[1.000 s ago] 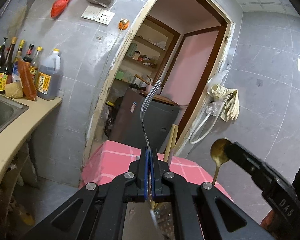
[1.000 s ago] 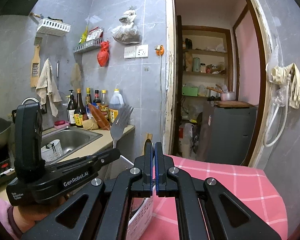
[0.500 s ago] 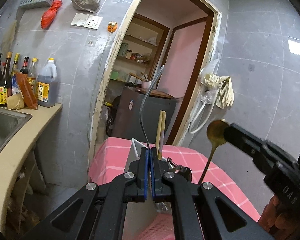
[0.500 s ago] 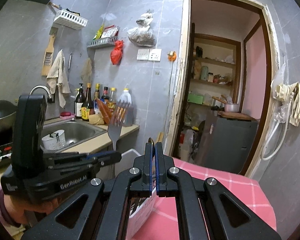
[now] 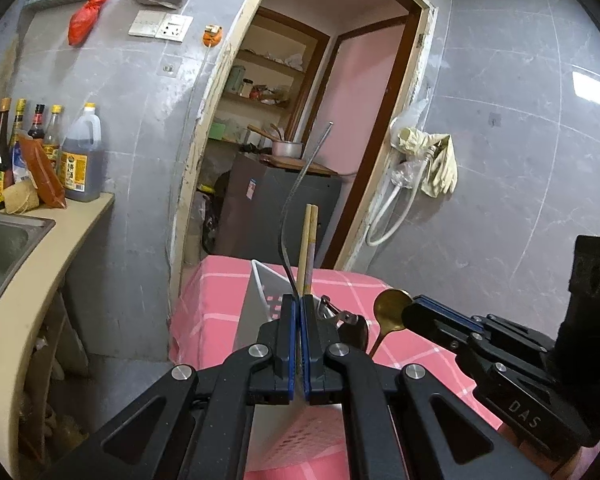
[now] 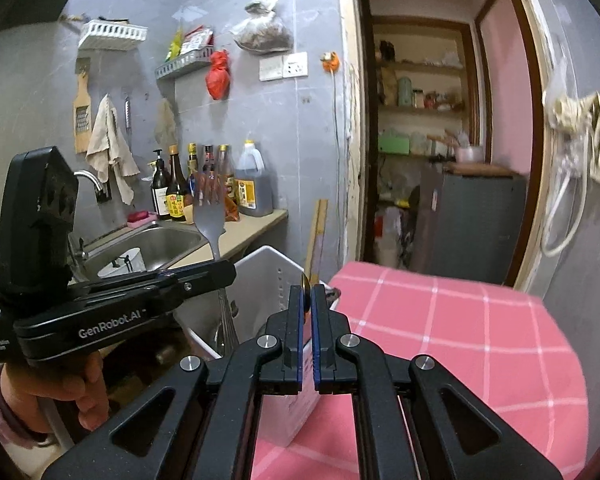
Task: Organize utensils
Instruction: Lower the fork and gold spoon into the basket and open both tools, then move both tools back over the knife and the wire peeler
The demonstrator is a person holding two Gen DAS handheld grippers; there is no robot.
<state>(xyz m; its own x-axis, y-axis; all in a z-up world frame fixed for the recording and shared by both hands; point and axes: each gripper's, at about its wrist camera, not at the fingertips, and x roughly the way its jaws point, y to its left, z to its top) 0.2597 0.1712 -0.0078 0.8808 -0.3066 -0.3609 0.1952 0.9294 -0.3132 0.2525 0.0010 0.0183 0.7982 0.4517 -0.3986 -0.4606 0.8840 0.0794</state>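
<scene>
My left gripper (image 5: 299, 304) is shut on a steel fork (image 5: 296, 208), seen edge-on and pointing up; the right wrist view shows its tines (image 6: 209, 208) above the left gripper (image 6: 224, 272). My right gripper (image 6: 307, 292) is shut on a gold spoon (image 5: 391, 312), bowl upward; only its thin edge (image 6: 304, 280) shows between the pads. Both hold their utensils over a white utensil basket (image 5: 260, 296), (image 6: 272, 276) on the pink checked table. Wooden chopsticks (image 5: 309, 248) stand in the basket, with other metal utensils (image 5: 340, 316).
The pink checked tablecloth (image 6: 460, 328) covers the table. A counter with a steel sink (image 6: 156, 244) and sauce bottles (image 5: 80, 156) lies left. An open doorway with a grey cabinet (image 5: 276, 208) is behind. Gloves and a hose (image 5: 424, 164) hang on the right wall.
Both grippers have lowered toward the basket, still holding the fork and spoon. The spoon has dropped lower and nearer the basket's right side.
</scene>
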